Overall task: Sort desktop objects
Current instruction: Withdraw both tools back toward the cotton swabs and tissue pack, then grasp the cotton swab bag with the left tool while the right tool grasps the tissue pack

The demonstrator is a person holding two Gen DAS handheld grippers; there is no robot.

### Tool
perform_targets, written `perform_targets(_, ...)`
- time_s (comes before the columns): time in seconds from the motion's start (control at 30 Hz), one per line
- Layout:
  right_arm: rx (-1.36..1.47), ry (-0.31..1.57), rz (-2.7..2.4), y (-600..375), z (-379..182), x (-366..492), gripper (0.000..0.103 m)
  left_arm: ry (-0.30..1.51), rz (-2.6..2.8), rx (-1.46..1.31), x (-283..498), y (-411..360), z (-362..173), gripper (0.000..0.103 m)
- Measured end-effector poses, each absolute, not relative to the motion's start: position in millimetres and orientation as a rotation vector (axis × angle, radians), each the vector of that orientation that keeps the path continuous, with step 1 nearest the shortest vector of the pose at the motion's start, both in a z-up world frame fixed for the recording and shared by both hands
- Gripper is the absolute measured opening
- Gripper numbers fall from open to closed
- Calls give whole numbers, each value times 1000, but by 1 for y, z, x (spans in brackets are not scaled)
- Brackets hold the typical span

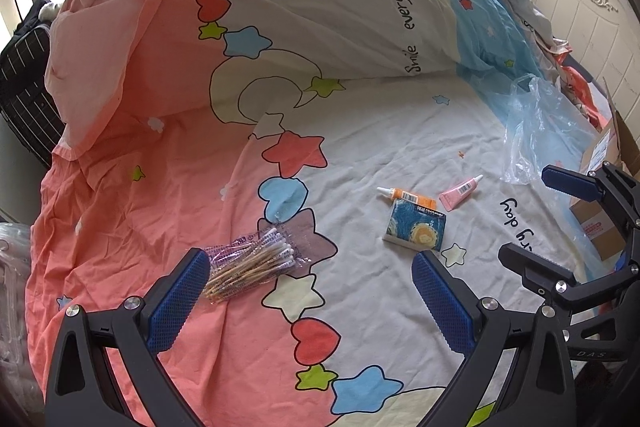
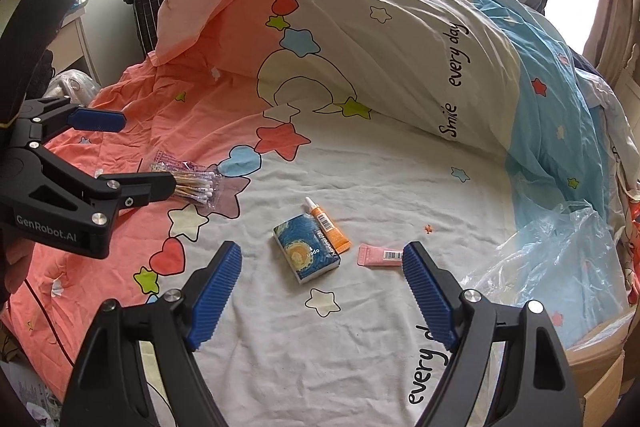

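A bag of cotton swabs [image 1: 256,263] lies on the pink part of the bed sheet, just ahead of my left gripper [image 1: 310,267], which is open and empty. It also shows in the right wrist view [image 2: 192,183]. A blue tissue pack [image 1: 416,229] [image 2: 307,251], an orange tube [image 1: 406,195] [image 2: 328,225] and a pink tube [image 1: 460,193] [image 2: 380,254] lie together on the white part. My right gripper [image 2: 322,263] is open and empty, hovering just before the tissue pack. The right gripper also shows in the left wrist view [image 1: 528,223], and the left gripper shows in the right wrist view [image 2: 148,151].
A folded quilt [image 1: 320,7] rises behind the objects. A clear plastic bag [image 1: 536,131] [image 2: 552,259] lies at the right. A cardboard box [image 1: 604,227] stands at the bed's right edge. A dark striped basket [image 1: 24,75] stands at the left.
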State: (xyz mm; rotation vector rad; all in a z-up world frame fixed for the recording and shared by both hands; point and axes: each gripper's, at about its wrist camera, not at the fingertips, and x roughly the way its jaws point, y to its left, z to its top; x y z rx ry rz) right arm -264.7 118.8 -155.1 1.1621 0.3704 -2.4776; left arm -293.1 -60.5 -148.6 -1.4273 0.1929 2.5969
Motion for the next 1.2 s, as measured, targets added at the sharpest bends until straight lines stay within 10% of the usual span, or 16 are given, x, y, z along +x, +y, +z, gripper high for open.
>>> perform_targets(1.2, 1145, 411, -2272, 88, -228, -299, 80, 348, 2460, -1394, -330, -89, -220, 103)
